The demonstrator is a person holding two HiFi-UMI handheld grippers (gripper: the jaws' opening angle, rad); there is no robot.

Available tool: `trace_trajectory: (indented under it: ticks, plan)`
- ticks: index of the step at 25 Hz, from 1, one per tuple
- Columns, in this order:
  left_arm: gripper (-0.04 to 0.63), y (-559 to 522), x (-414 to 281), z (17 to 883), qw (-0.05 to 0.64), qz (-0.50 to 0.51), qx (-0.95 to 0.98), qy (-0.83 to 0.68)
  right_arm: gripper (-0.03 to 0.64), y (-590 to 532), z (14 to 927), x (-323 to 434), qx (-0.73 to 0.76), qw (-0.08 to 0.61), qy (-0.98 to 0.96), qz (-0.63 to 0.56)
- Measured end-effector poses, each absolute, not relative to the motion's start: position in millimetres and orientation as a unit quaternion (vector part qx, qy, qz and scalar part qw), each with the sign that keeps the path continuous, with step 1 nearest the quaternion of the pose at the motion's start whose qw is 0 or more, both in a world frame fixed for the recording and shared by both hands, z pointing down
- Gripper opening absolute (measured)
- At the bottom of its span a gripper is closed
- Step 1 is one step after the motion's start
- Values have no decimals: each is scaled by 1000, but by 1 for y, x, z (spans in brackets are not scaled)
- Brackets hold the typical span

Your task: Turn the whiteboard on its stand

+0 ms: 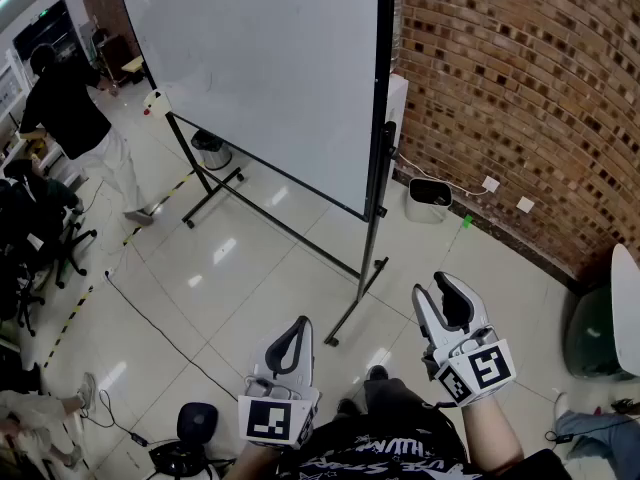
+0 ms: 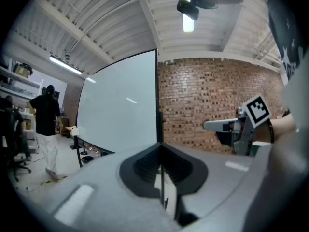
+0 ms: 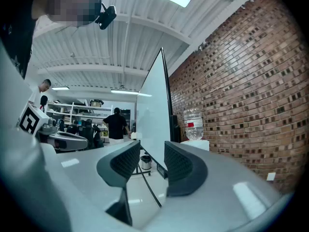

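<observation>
Currently one whiteboard [image 1: 260, 68] standing upright on one stand [image 1: 365, 268] on floor [image 1: 250, 288], ahead of both tongs, well apart from them. Long side running from near edge beside brick wall [image 1: 520, 98] away toward upper left of head view; white face pointing into open room. Two tongs hovering level: left tongs [image 1: 300, 324] sitting together, empty; right tongs [image 1: 435, 290] standing apart, nothing between. Two bins: black bin [image 1: 211, 149], white bin [image 1: 428, 199].
</observation>
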State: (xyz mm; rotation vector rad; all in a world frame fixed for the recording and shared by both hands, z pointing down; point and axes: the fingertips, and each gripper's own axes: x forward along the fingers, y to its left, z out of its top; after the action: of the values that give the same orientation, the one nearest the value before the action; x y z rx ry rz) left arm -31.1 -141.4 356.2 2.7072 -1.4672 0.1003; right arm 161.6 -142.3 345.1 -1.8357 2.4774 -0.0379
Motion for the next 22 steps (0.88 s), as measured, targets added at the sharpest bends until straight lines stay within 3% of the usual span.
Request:
trace_trajectory:
  ticks: [7, 22]
  plan:
    - [5, -163, -36, 362, 22, 31, 874, -485, 256, -199, 363, 160, -570, -4, 821, -20]
    - [5, -278, -7, 346, 6, 22, 861, -508, 320, -338, 379, 158, -525, 0, 851, -32]
